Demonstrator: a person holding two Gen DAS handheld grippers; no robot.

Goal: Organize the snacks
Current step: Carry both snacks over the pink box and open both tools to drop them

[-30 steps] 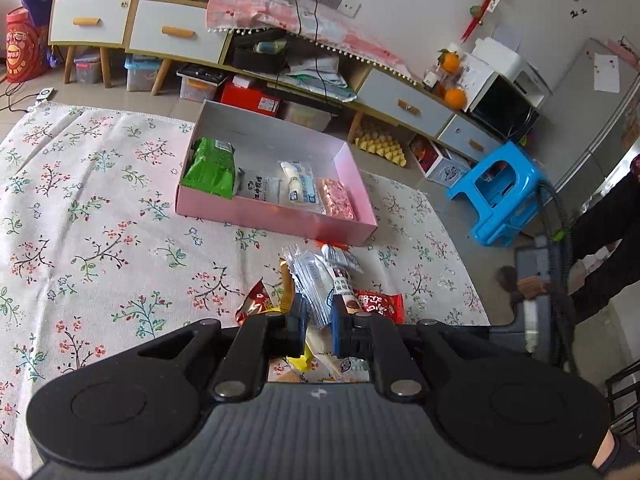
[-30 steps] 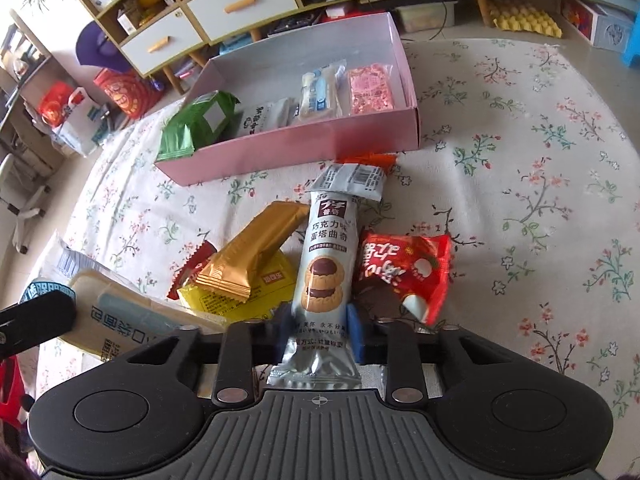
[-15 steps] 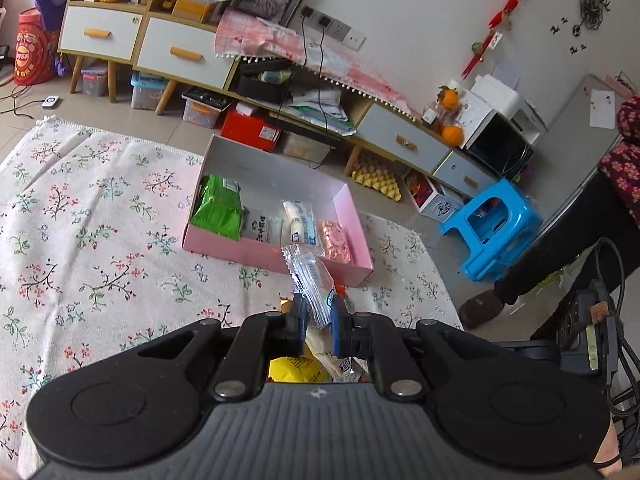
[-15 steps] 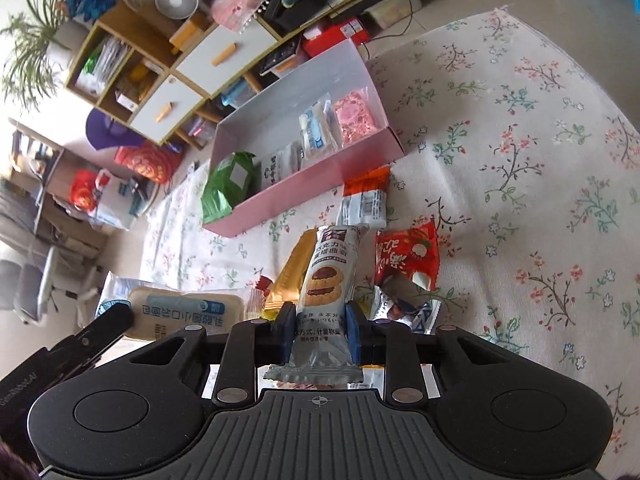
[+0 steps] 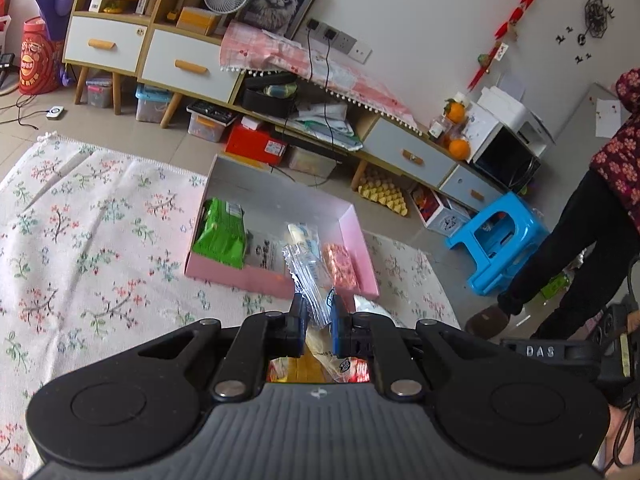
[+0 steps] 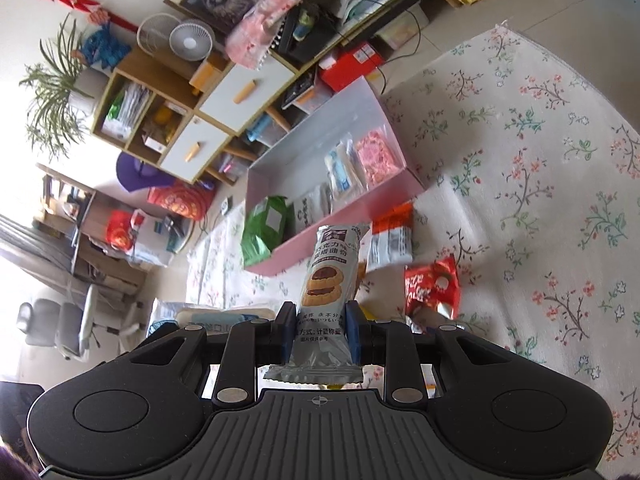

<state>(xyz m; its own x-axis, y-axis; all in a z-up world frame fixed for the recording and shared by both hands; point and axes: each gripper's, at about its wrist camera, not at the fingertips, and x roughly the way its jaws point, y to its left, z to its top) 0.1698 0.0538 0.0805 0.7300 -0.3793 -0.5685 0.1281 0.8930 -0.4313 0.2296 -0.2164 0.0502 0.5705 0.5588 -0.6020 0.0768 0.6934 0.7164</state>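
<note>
Floral cloth (image 5: 92,240) before drawer cabinets (image 5: 120,48), blue stool (image 5: 496,240)

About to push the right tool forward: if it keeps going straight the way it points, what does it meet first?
Probably the near wall of the open pink cardboard box: the grey cookie packet held in the right tool points at it, though depth is unclear.

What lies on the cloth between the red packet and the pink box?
In the right wrist view, an orange-and-white packet lies between the red packet and the pink box, close to the box's front wall.
</note>
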